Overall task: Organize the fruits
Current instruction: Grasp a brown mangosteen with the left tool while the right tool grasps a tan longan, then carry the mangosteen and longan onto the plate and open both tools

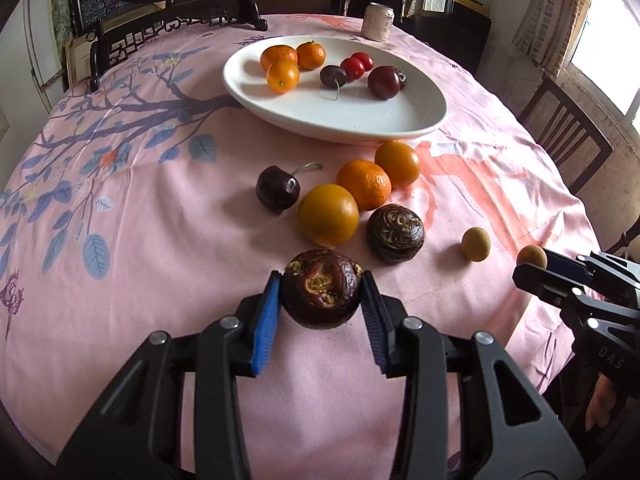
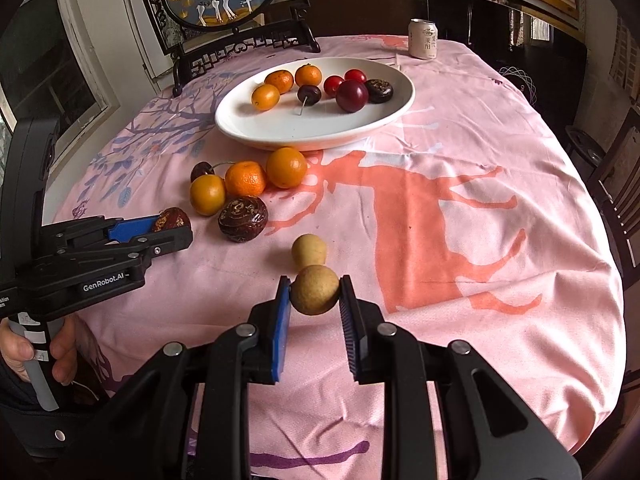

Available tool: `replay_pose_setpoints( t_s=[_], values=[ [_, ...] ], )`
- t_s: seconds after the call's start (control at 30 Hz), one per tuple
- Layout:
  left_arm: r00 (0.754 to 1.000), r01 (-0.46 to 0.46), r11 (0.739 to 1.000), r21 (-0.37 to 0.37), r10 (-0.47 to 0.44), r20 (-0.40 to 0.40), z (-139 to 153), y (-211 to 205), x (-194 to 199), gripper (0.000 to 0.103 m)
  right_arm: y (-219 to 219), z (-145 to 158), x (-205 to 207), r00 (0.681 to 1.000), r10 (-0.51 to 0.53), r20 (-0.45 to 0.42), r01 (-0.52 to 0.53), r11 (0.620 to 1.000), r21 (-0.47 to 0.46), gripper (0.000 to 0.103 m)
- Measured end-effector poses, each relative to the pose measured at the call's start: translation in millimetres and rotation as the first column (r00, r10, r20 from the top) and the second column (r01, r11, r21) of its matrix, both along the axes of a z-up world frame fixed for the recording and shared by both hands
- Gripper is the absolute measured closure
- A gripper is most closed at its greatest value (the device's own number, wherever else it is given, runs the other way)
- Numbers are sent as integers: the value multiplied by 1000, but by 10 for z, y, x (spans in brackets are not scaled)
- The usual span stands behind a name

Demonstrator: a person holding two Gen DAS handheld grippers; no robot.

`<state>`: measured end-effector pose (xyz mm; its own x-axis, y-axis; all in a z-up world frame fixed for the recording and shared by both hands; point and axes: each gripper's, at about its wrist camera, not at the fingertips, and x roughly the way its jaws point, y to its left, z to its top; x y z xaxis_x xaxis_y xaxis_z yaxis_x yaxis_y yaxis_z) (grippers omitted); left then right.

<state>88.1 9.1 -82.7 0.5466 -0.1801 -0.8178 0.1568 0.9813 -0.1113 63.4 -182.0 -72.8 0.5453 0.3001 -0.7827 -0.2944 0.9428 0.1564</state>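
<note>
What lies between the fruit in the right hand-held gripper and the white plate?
In the right wrist view, a second tan longan sits just past the held longan; beyond it, bare pink cloth reaches the plate.

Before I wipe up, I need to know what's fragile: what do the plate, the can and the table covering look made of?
Plate: likely glazed ceramic, being glossy white with soft highlights and a thick rim. Can: seemingly thin metal, with a printed pale wall and silvery top rim. Cloth: woven fabric, matte pink with printed deer and branches, wrinkled and draping over the edge.
</note>
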Motion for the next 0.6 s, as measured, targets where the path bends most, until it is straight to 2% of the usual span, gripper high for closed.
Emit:
replay_pose_setpoints(
  t_s=[0.3,0.6],
  values=[
    [999,9,999,-34,-8,37,226,110,-106,63,79,49,27,1000,10,9,-10,1000,-10,78],
    [998,-7,1000,-27,9,54,358,161,53,63,161,144,185,999,26,30,-26,1000,-6,78]
  ],
)
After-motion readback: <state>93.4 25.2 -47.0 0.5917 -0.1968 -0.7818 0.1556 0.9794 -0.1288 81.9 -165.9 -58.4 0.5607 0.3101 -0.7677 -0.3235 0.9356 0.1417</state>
